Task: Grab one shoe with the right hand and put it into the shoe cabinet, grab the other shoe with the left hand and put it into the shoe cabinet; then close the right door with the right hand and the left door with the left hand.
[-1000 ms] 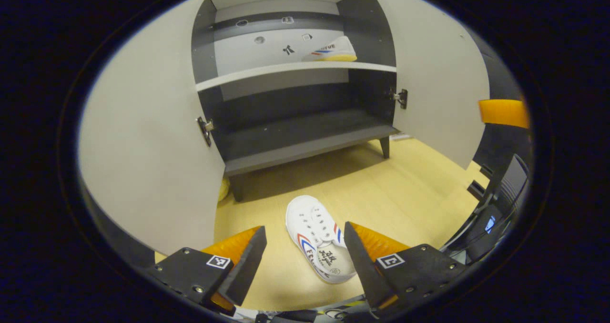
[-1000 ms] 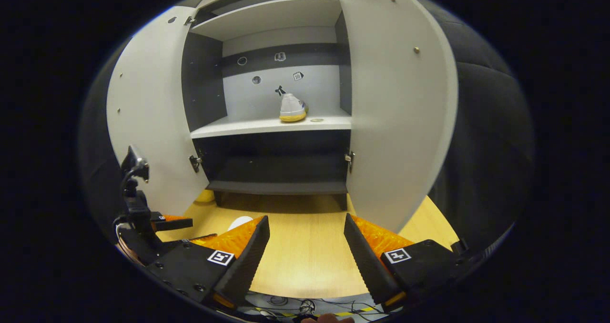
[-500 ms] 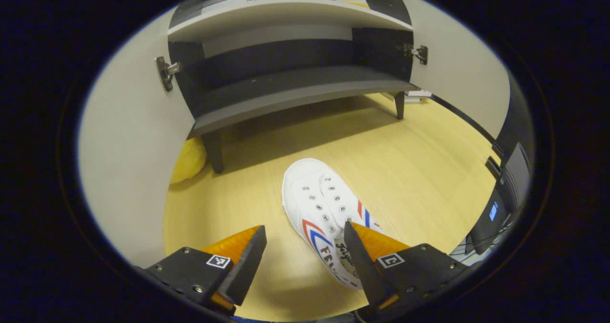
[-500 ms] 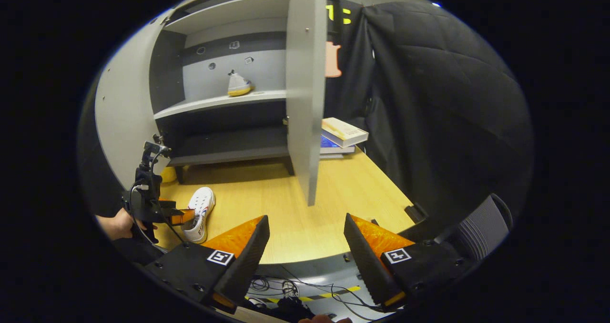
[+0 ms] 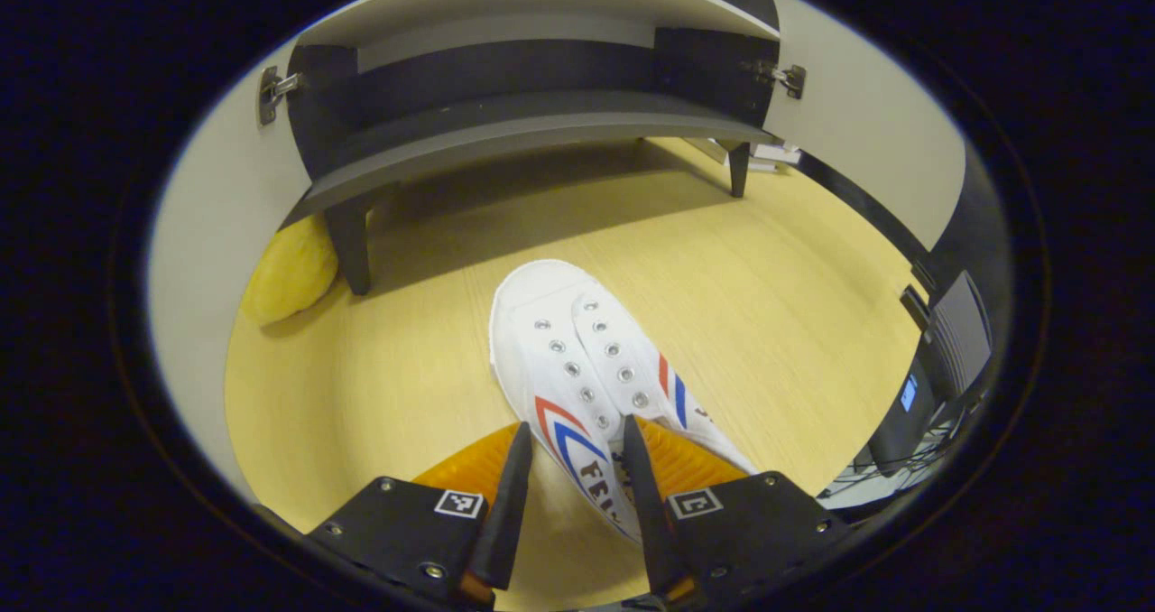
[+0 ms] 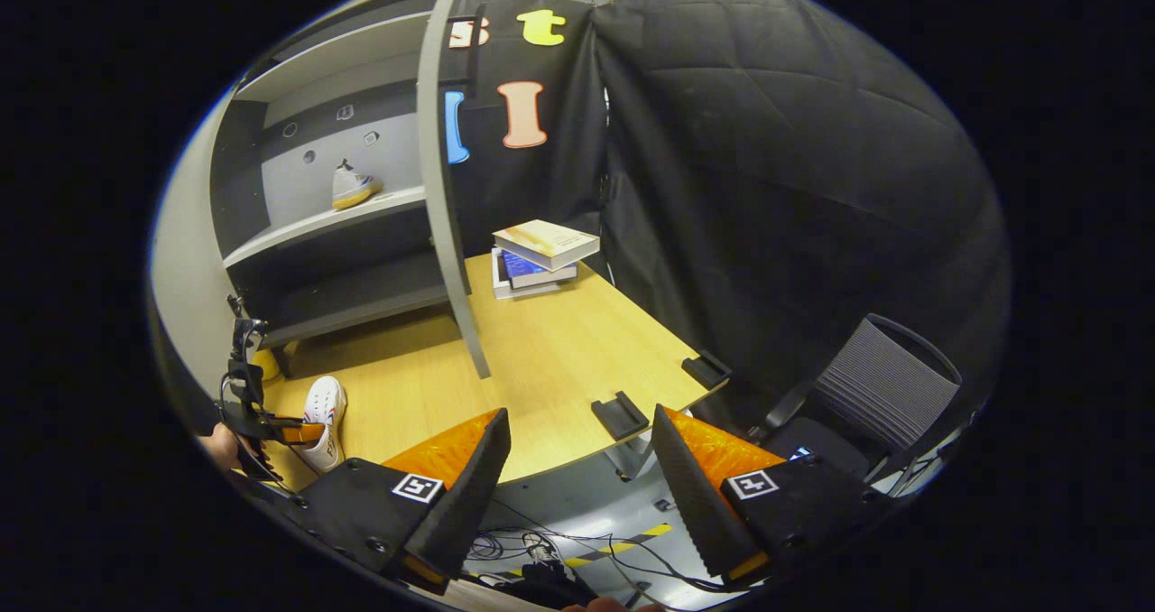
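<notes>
A white shoe (image 5: 577, 359) with red and blue stripes lies on the wooden table (image 5: 767, 278), toe toward the shoe cabinet (image 5: 523, 129). My left gripper (image 5: 575, 427) has closed in on its heel half. One finger sits against the striped side and the other at the lace opening. The right gripper view also shows this left gripper (image 6: 307, 431) at the shoe (image 6: 325, 409). The other shoe (image 6: 350, 186) stands on the cabinet's upper shelf. Both cabinet doors hang open. My right gripper (image 6: 579, 413) is open over the table's front edge with nothing between its fingers.
The right door (image 6: 442, 188) stands edge-on toward me. A stack of books (image 6: 541, 251) lies beside the cabinet. A yellow object (image 5: 289, 269) sits under the cabinet by its leg. Two black holders (image 6: 619, 413) rest near the table edge, and a chair (image 6: 875, 386) stands beyond it.
My left gripper moved down and forward over the shoe and its fingers narrowed onto it. My right gripper swung to the right, away from the cabinet opening, staying open.
</notes>
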A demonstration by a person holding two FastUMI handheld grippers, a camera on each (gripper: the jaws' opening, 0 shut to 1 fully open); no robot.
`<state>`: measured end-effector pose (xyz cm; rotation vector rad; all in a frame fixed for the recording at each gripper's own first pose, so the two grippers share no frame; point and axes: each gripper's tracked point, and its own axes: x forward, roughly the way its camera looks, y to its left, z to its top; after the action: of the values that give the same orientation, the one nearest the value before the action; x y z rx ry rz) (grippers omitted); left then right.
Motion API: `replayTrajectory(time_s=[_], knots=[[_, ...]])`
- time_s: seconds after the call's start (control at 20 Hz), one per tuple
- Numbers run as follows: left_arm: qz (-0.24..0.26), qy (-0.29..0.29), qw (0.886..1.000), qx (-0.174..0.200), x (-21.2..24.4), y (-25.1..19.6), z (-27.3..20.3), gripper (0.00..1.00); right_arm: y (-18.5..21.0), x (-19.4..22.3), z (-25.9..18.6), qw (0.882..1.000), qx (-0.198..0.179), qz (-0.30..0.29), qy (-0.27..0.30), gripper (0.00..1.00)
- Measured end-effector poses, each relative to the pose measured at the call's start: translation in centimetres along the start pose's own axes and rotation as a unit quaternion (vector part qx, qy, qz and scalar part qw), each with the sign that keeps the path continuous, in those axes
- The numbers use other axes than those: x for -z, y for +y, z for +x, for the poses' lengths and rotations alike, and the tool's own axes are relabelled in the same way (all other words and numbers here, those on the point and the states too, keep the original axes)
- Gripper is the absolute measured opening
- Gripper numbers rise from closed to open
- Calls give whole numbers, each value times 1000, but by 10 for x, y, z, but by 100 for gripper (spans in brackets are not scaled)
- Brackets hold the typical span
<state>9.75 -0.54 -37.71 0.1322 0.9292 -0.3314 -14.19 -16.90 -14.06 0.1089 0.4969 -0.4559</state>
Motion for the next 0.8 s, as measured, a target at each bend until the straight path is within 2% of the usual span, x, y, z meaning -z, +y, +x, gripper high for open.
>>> replayTrajectory(time_s=[0.1, 0.2, 0.25, 0.3, 0.5, 0.55, 0.6, 0.8], knots=[[-18, 5, 1000, -3, 1, 0, 3, 41, -12, -3, 7, 1000, 10, 10, -2, 98], [-28, 8, 999, -20, 3, 8, 4, 37, -20, -14, 16, 999, 18, 25, -17, 99], [-49, 11, 998, -28, -1, 8, 1, 18, -22, -19, 22, 999, 18, 30, -22, 98], [-57, 12, 998, -30, -2, 9, 1, 7, -22, -23, 28, 999, 15, 33, -25, 98], [-57, 12, 998, -35, -3, 9, 0, 7, -20, -41, 49, 998, 6, 36, -43, 98], [-58, 14, 998, -34, -3, 8, 0, 2, -20, -43, 53, 998, 4, 36, -44, 98], [-59, 12, 998, -34, -6, 8, 1, 2, -19, -44, 59, 998, 3, 36, -44, 98], [-57, -18, 998, -35, -34, 20, -15, 2, -22, -48, 85, 997, -3, 56, -47, 98]])
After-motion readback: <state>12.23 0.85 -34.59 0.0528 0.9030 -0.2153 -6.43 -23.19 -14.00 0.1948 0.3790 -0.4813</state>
